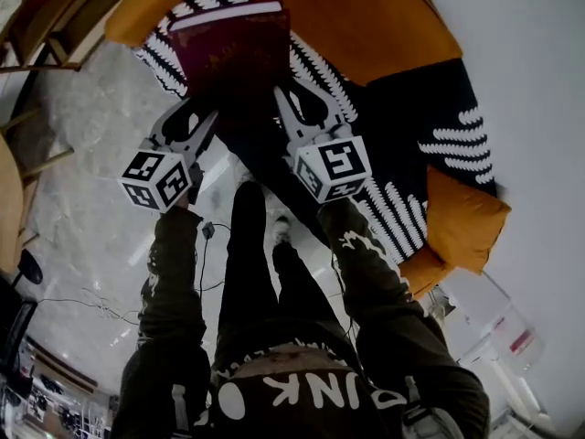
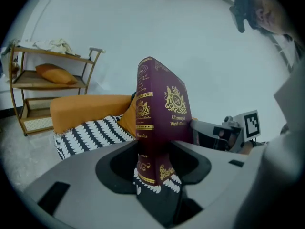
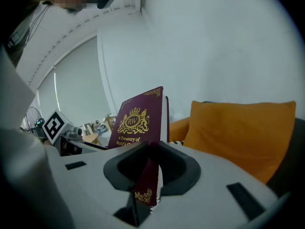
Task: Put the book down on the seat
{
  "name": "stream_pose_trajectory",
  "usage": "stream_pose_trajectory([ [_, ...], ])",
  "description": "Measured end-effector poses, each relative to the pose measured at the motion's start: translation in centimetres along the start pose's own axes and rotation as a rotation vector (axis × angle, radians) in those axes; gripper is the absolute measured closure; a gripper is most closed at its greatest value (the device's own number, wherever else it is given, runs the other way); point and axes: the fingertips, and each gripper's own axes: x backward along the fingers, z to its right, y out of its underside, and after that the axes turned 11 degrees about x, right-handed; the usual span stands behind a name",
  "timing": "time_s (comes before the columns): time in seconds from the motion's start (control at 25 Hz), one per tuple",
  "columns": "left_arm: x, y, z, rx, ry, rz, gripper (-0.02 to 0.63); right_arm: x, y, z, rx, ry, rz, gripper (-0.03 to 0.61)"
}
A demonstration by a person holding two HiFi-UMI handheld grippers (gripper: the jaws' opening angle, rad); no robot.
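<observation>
– Maroon boards with gilt stamping: where does the book (image 1: 233,48) sit in this figure?
– In the air. We hold it standing up out of the jaws, over the near part of the seat (image 1: 430,99) and not yet resting on it. Its long axis runs away from us along the jaws, top edge farthest out.

– And the tongs?
– Both are closed on the book's lower edge. The left tongs (image 1: 203,122) pinch the corner at the spine, which faces the left gripper view. The right tongs (image 1: 294,108) pinch the corner by the page edges. Each pair is parted only by what it bites. We judge neither hand the nearer, since they carry the book side by side.

– Which way lies the seat from the grip?
– Ahead and below. The book stands beyond the tongs, so we judge that the coming move must tip it forward and lower it until one cover lies flat.

– The surface?
– A dark throw (image 1: 320,71) with white leaf marks covers the seat, and an orange cushion (image 1: 366,16) lies behind it. It looks soft, and we expect it to give a little.

– The room?
– A pale mottled floor (image 1: 91,126), a plain white wall (image 2: 190,32) and a wooden shelf unit (image 2: 47,80).
</observation>
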Motion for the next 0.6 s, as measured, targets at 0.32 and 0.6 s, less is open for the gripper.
stream_pose_trajectory([
  [0.32,-9.6,8.1,-11.5,0.033,-0.027,-0.125,0.419,-8.9,14.3,2.8,-0.085,0.023,-0.137,0.502],
  [0.6,-13.3,13.8,-16.6,0.082,-0.058,-0.241,0.419,-12.3,22.0,3.2,-0.130,0.030,-0.276,0.502],
])
